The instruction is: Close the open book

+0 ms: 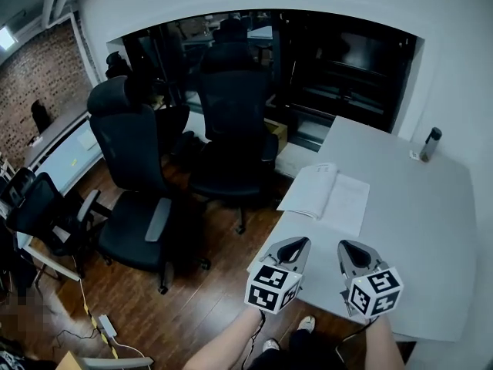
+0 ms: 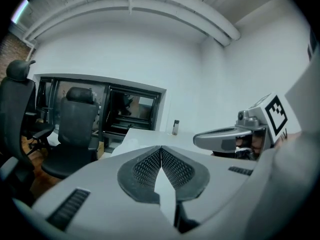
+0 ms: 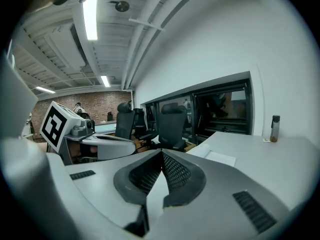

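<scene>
Head view: open book (image 1: 325, 193) beyond left gripper (image 1: 301, 242), right gripper (image 1: 344, 246); fingers (image 2: 148, 167) together, empty.

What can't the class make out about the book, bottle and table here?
Book: print too small, head view; left gripper covers most of it in its own view.
Bottle: label too small, all views.
Table: near edge partly hidden behind right gripper, head view.

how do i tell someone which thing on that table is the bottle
Start at the big grey table that fills the right side of the head view. Follow it to its far right corner, well past the open book that lies flat near the left edge. The bottle stands upright there: small, dark and slim, the only standing thing on the table.
</scene>
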{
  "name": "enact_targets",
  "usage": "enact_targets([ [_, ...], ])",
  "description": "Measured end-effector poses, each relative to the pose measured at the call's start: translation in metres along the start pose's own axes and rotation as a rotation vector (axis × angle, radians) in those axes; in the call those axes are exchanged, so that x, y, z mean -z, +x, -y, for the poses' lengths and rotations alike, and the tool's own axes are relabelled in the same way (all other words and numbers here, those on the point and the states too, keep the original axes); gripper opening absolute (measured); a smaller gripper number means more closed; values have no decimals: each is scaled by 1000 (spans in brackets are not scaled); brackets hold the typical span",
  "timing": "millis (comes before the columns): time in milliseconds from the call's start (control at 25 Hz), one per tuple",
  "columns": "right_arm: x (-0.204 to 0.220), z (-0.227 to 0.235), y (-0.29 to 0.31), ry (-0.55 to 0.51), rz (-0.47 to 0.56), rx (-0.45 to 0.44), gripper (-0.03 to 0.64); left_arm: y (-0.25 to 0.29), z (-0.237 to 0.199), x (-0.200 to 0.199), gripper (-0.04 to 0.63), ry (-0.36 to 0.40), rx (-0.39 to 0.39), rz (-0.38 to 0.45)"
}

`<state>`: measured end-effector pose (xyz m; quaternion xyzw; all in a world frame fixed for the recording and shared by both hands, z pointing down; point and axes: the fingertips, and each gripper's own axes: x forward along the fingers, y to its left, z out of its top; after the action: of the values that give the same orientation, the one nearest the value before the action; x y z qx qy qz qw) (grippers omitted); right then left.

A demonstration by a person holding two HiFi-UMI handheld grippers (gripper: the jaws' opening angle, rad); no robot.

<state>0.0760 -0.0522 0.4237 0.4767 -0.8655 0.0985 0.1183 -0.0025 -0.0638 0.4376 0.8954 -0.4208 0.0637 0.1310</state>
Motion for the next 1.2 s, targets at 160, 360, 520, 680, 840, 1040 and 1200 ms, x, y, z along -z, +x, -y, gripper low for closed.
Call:
enact_targets([
  [160,-4,28,14,16,26,11,5,30,0,-4,5,17,7,-32],
  [360,-14,68,27,41,61,-2,5,72,3,-13,6,38,-6,-69],
  [520,-11,86,36,76,67,-10,5,92,4,-21,5,72,-12,-98],
  [680,-8,96,47,78,56,-6,5,109,-2,-23,6,77,-7,-112],
  [840,-9,101,60,68,47,29,5,123,-16,-18,5,68,24,-128],
  [1040,-2,99,82,73,6,101,5,133,-46,-5,5,41,73,-147],
  [1200,9,93,97,85,-40,153,5,142,-71,14,5,24,99,-191],
])
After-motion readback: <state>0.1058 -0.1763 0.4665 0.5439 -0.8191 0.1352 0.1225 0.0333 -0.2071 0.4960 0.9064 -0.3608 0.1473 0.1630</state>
